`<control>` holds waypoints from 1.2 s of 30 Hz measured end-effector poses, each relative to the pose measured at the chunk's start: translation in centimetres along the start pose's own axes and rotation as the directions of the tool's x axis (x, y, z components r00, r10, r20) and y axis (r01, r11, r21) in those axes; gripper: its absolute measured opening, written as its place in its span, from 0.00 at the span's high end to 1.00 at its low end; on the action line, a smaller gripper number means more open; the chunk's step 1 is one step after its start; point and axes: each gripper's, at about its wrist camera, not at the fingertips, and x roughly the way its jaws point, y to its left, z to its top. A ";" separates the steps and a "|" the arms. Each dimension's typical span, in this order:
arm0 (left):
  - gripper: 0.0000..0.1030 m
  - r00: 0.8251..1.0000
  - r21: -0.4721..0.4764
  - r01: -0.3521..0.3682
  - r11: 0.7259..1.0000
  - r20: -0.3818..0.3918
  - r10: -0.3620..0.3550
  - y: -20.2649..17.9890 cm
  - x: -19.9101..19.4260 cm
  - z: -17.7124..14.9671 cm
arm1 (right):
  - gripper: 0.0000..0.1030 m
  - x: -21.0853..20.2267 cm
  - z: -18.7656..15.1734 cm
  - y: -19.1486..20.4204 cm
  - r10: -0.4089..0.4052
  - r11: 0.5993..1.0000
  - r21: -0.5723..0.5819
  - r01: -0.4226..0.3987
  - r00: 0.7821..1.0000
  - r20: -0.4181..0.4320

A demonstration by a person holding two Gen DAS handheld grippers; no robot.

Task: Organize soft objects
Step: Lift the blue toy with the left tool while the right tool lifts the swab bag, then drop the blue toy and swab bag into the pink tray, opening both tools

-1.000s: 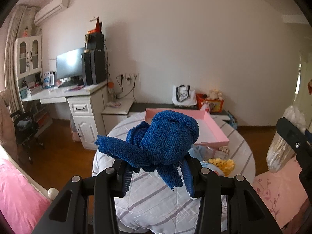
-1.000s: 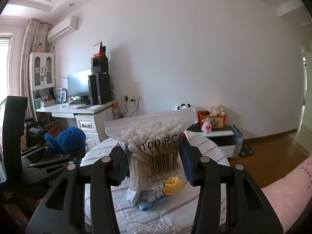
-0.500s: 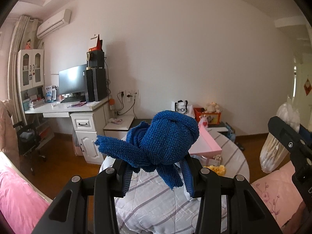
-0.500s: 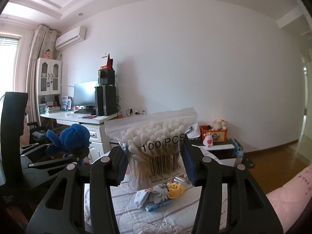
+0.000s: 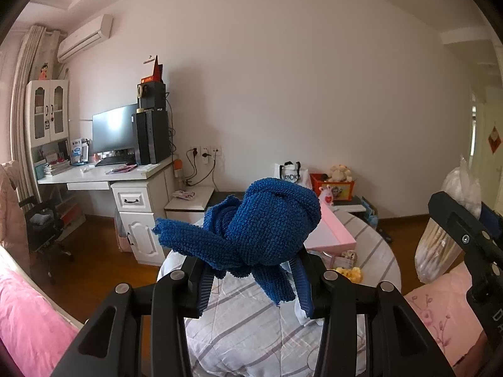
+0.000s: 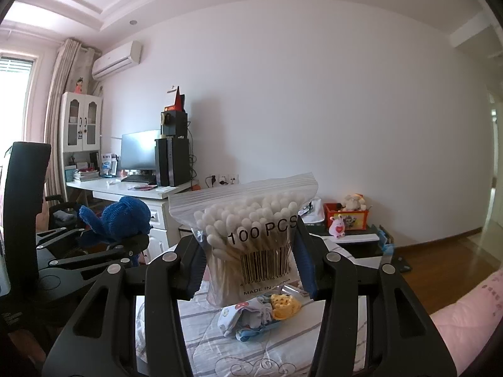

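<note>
My left gripper (image 5: 253, 278) is shut on a bunched blue knitted cloth (image 5: 261, 226) and holds it high above the round table (image 5: 245, 323). The cloth also shows in the right wrist view (image 6: 119, 216). My right gripper (image 6: 250, 267) is shut on a clear zip bag of cotton swabs (image 6: 251, 235) marked "100 PCS", also held above the table. The bag shows at the right edge of the left wrist view (image 5: 437, 251). A pink box (image 5: 330, 235) lies on the table's far side.
A yellow knitted item (image 6: 284, 303) and a patterned baby cloth (image 6: 245, 314) lie on the striped tablecloth. A white desk (image 5: 125, 185) with a monitor stands at the left, a low cabinet with toys (image 5: 336, 185) by the wall, and pink bedding (image 5: 28, 320) at both sides.
Both grippers have tilted upward with their loads still held; the table and pink box have sunk lower in both views, and more wall and ceiling show.
</note>
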 end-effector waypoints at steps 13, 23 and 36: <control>0.60 0.999 0.013 0.010 1.000 -0.050 -0.009 -0.2 6.5 1.8 | 0.55 4.7 -0.3 -0.8 -0.021 1.000 0.016 0.021 0.999 -0.032; 0.60 0.994 0.031 0.007 0.999 -0.105 -0.003 -1.4 17.3 5.2 | 0.54 13.4 -1.0 -3.8 -0.060 0.997 0.050 0.065 0.993 -0.099; 0.60 0.979 0.045 0.000 0.999 -0.205 0.009 -3.6 36.1 9.2 | 0.53 26.7 -4.1 -8.2 -0.068 0.989 0.106 0.099 0.961 -0.267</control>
